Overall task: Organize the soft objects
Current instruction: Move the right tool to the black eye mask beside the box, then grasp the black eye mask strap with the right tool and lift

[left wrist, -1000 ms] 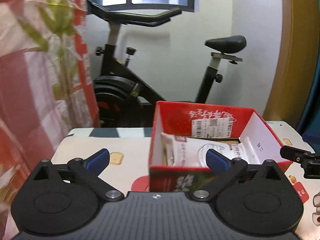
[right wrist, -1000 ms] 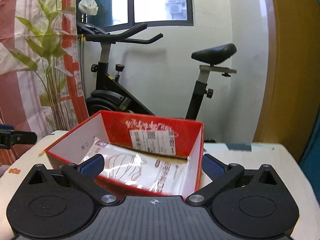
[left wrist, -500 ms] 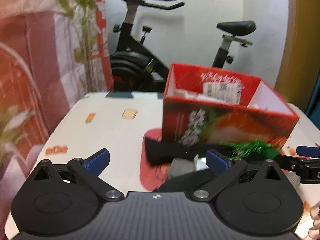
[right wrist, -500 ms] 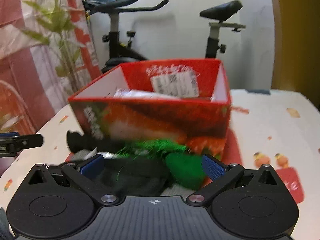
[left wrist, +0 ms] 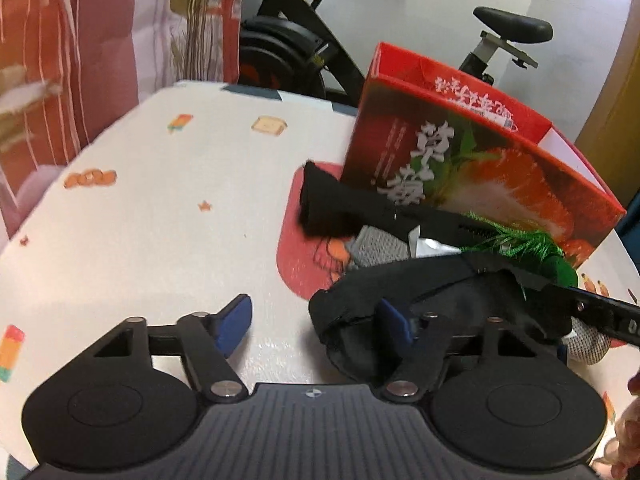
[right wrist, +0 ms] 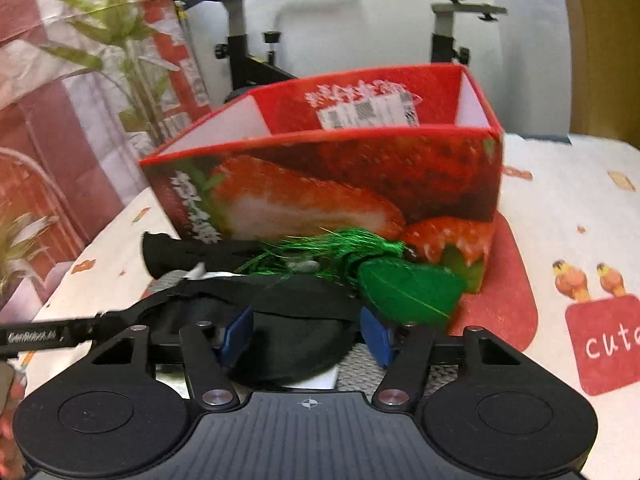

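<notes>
Behind an exercise bike (right wrist: 248,60), on the cartoon-print surface (left wrist: 160,208), the right claw (right wrist: 306,336) gapes around a black cloth (right wrist: 288,348), the left claw (left wrist: 316,324) wide beside it, with green tinsel (right wrist: 332,248) against the strawberry box (right wrist: 360,184).

Glossy printed cardboard box (right wrist: 332,184), white inside. In front of the box: matt black cloth (right wrist: 280,300), shiny green tinsel tassel (right wrist: 332,244), smooth green fabric leaf (right wrist: 412,292), grey knit piece (left wrist: 378,246). Tablecloth (left wrist: 160,200) matt, printed.
</notes>
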